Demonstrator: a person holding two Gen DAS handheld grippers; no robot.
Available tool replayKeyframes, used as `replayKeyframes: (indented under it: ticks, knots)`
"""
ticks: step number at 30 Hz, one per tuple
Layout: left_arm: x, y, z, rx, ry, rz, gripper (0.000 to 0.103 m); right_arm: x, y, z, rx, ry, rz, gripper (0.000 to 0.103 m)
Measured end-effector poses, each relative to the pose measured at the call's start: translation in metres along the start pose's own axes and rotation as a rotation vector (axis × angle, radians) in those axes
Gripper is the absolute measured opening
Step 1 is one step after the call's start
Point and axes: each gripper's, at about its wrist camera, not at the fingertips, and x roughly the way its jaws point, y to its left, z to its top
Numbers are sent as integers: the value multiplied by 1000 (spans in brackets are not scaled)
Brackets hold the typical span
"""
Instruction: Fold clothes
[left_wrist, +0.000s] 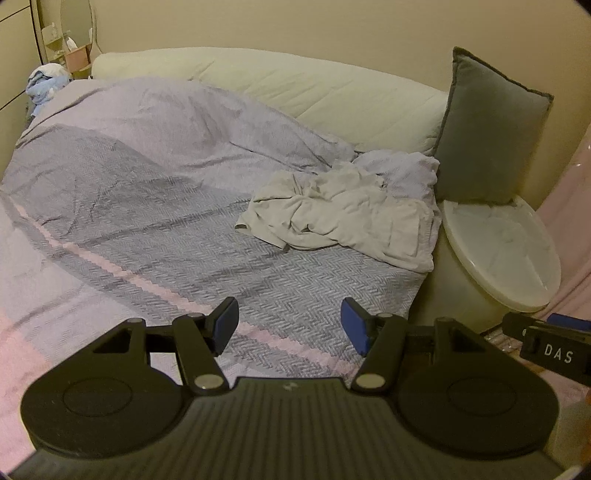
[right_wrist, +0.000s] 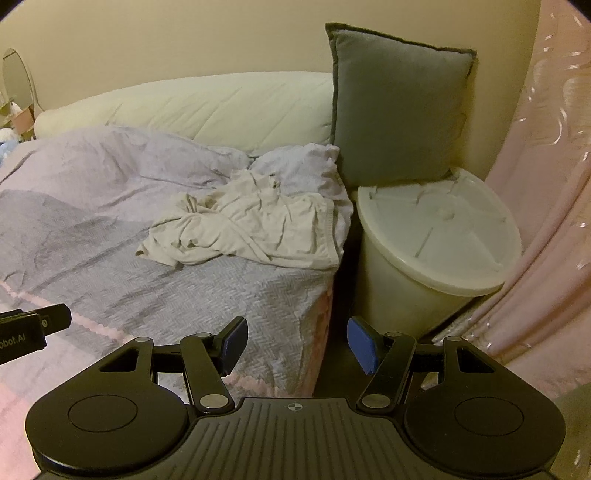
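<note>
A crumpled cream-white garment (left_wrist: 343, 218) (right_wrist: 255, 229) lies in a heap on the grey herringbone bedspread (left_wrist: 147, 206) (right_wrist: 110, 258), near the bed's right edge. My left gripper (left_wrist: 290, 325) hovers open over the bedspread, well short of the garment, nothing between its blue pads. My right gripper (right_wrist: 297, 343) is open too, held over the bed's corner and the gap beside it. Each gripper shows at the edge of the other's view: the right gripper's body (left_wrist: 546, 343) and the left gripper's body (right_wrist: 26, 328).
A grey cushion (left_wrist: 491, 129) (right_wrist: 399, 107) leans on the wall above a round white lidded bin (left_wrist: 502, 254) (right_wrist: 436, 240) right of the bed. A cream padded headboard (left_wrist: 295, 88) (right_wrist: 207, 107) runs behind. A pink curtain (right_wrist: 546, 184) hangs at far right. A lilac pillow (left_wrist: 402, 166) sits behind the garment.
</note>
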Motion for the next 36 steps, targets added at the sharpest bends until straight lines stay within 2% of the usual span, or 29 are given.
replayKeyframes:
  ticks: [13,23,28,36]
  knots:
    - [70,-4,18,-12,106,-50,57,64,-30,20,92,94,51,63]
    - [152,5,38,-69,174,-6,56,147,-55,42,234,180,114,63]
    - [196,9,50,-94,206,13,56,197,-72,57,379,220,170,63]
    - [268,13,75,-159,229,-20,57,278,-112,73,664,254,214,63]
